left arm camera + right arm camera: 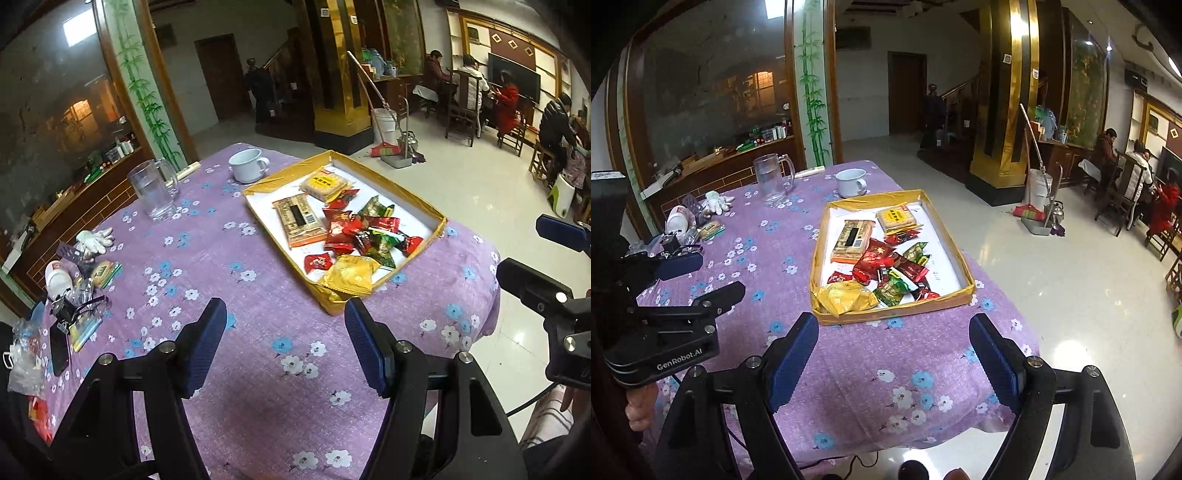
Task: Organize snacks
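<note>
Both your left gripper [286,341] and right gripper [894,356] hang wide open, holding nothing; approach the tray [886,312] low, and pinch 1 candy [875,260] by its middle.

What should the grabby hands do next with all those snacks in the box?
Probably reach the right gripper forward to the yellow packet at the near corner of the gold tray. Both it and the left gripper are open, empty and short of the tray, and that packet lies closest, partly over the rim.
</note>
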Demonstrator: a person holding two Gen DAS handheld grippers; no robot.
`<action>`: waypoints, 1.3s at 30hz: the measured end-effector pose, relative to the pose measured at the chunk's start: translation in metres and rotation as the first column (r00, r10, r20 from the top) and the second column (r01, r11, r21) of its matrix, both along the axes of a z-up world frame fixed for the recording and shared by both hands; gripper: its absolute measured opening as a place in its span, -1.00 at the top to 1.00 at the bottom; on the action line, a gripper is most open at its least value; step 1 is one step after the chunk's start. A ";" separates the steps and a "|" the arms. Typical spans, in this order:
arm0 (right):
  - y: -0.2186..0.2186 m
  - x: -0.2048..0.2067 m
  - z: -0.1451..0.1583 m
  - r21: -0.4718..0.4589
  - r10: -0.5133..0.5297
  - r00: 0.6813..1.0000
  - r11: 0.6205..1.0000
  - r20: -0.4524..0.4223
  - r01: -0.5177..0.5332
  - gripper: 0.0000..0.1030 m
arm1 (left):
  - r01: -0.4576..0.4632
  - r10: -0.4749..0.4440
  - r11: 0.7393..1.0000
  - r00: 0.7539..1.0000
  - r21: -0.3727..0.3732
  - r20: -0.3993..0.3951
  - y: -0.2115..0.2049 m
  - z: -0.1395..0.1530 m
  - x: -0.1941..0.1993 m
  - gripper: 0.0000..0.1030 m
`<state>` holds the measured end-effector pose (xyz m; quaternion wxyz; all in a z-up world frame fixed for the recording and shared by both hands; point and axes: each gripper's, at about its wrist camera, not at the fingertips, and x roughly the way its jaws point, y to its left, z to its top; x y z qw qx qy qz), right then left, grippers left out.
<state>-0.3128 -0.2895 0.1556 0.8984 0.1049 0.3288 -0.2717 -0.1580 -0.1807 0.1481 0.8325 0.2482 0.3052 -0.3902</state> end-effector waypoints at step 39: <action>-0.029 0.008 -0.007 0.028 -0.015 1.000 0.999 -0.018 0.016 -0.66 | 0.009 -0.011 0.998 1.000 0.063 0.026 -0.024 -0.008 -0.002 -0.29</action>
